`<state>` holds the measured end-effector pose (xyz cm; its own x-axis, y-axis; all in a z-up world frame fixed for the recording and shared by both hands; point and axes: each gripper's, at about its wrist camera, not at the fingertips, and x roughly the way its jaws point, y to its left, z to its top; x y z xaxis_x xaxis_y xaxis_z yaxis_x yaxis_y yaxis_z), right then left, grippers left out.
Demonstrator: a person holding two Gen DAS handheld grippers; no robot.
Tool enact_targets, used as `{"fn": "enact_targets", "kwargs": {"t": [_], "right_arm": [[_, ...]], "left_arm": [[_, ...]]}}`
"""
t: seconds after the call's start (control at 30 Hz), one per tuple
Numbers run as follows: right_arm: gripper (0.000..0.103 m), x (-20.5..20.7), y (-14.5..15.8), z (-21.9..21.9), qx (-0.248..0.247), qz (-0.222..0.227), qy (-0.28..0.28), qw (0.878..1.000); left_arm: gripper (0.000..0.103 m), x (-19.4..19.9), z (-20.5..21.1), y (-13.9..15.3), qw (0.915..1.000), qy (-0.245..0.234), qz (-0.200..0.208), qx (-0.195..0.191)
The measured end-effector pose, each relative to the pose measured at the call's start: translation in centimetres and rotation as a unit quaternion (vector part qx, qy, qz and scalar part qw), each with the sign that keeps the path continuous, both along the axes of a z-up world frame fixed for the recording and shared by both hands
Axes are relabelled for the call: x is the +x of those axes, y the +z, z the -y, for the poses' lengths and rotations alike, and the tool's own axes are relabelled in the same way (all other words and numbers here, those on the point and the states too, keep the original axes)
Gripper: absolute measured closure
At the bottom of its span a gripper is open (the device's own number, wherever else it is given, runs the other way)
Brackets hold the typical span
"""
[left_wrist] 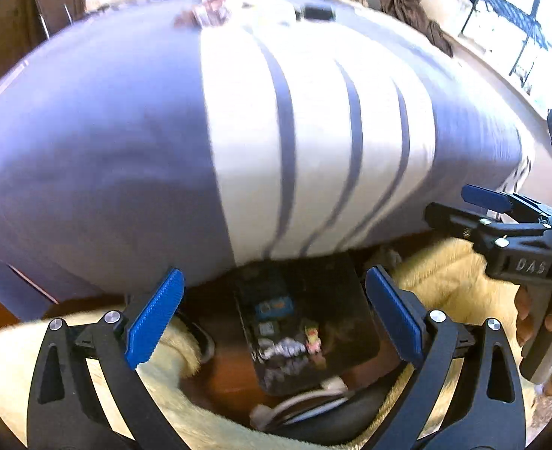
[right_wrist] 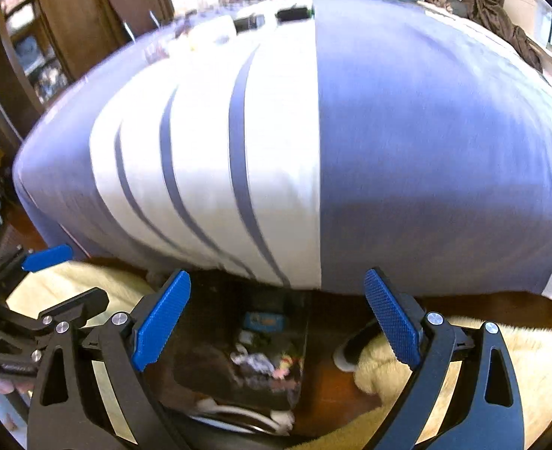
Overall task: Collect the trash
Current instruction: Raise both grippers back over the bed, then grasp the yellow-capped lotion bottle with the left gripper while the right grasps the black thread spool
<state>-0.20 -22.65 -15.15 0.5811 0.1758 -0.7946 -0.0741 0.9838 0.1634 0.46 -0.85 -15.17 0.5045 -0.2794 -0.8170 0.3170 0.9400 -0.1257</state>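
A dark bin [left_wrist: 313,322] stands on the floor at the foot of a bed; it also shows in the right wrist view [right_wrist: 238,345]. Crumpled wrappers [left_wrist: 287,348] lie inside it, also visible in the right wrist view [right_wrist: 261,362]. My left gripper [left_wrist: 276,318] is open and empty above the bin. My right gripper [right_wrist: 276,318] is open and empty above it too; it shows at the right of the left wrist view [left_wrist: 474,206]. Small pieces of litter [left_wrist: 210,13] lie at the far end of the bed, blurred, also in the right wrist view [right_wrist: 201,33].
The bed [left_wrist: 107,131] has a blue and white striped cover. Black objects [left_wrist: 317,13] sit at its far end. Cream fluffy rugs [left_wrist: 444,270] lie on the wooden floor on both sides of the bin. White cables [left_wrist: 298,401] lie by the bin. Wooden cabinets [right_wrist: 51,37] stand at the left.
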Motion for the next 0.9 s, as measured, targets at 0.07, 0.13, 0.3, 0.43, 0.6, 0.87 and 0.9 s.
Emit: {"fn": "enact_targets", "kwargs": {"t": [0.07,0.13,0.3,0.43,0.6,0.87,0.9], "right_arm": [[0.009,0.6,1.7,0.1,-0.015,0.026,-0.001,1.0],[0.008,1.0,2.8,0.0,-0.017,0.041,0.0,0.999],[0.008,2.9,5.7,-0.4,-0.028,0.078,0.008,0.996],[0.008,4.5,7.3,-0.8,-0.041,0.099,0.017,0.994],[0.008,7.0,8.0,-0.9,-0.045,0.1,0.009,0.994],[0.008,12.1,6.9,-0.6,-0.046,0.081,-0.01,0.996],[0.008,12.4,6.8,-0.4,-0.052,0.082,-0.014,0.995]], "left_arm": [[0.01,0.7,-0.5,1.7,0.9997,0.008,0.021,0.004],[0.01,1.4,-0.9,3.0,0.9991,0.016,0.037,0.009],[0.009,3.8,-2.4,6.1,0.9967,0.041,0.07,0.009],[0.008,5.6,-3.1,7.6,0.9949,0.049,0.087,0.014],[0.008,8.1,-3.4,8.2,0.9937,0.051,0.097,0.024],[0.008,12.3,-3.5,6.9,0.9955,0.052,0.076,0.024],[0.008,12.7,-3.4,6.8,0.9958,0.051,0.073,0.02]]}}
